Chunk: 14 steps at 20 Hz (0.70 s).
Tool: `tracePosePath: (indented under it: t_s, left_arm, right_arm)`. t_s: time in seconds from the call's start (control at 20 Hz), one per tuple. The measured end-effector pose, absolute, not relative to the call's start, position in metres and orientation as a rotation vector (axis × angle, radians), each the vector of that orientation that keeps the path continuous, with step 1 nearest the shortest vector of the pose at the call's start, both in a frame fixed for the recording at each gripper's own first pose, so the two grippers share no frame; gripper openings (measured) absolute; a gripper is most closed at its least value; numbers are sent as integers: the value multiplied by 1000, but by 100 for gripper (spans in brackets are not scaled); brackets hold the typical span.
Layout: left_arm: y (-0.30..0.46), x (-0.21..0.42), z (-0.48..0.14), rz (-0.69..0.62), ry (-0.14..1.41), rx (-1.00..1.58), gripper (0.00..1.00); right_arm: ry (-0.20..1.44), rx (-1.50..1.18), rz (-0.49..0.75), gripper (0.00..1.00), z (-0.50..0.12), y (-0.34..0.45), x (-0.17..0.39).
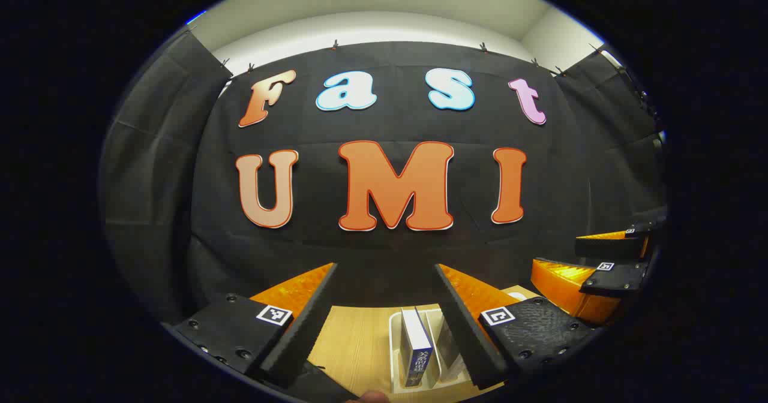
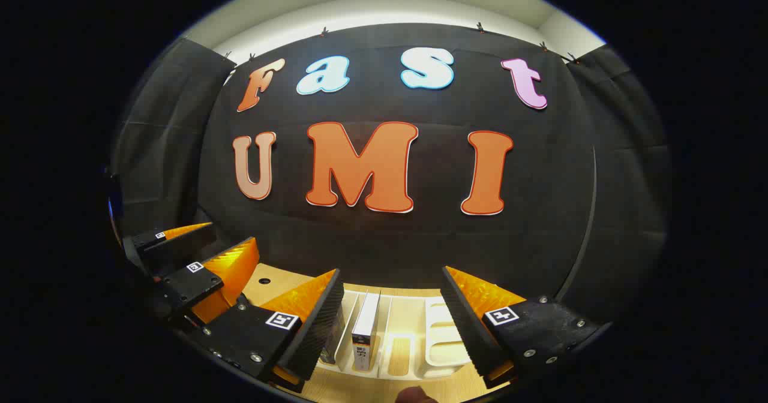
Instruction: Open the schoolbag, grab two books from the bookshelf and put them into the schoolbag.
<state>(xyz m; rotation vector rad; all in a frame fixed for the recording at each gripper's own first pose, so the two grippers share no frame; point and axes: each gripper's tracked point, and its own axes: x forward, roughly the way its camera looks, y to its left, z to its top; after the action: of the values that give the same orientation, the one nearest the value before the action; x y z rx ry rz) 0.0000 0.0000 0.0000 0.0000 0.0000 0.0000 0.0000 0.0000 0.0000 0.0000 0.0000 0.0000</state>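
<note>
Left gripper view: tool (image 1: 384,277) fingers hide bookshelf (image 1: 397,355) edges.

Left gripper (image 1: 384,271) is held level and raised, aimed forward; jaws are spread wide, nothing is gripped between the fingers (image 1: 300,325). Right gripper (image 2: 393,277) is held the same way: level, raised, jaws spread wide, nothing between its fingers (image 2: 315,325). The two are kept side by side, near each other at similar height. In the left gripper view the right gripper (image 1: 606,259) is seen at the far right edge, jaws apart. In the right gripper view the left gripper (image 2: 192,253) is seen at the far left edge, jaws likewise apart. No contact between the two is seen.
</note>
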Motion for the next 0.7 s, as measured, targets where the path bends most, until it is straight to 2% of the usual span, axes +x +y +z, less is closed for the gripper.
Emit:
tracePosePath:
  t_s: [0.7]
  left_arm:
    - [6, -29, 6, 22, -36, 45, 98]
  right_arm:
    - [-14, -29, 44, 96, 0, 18, -12]
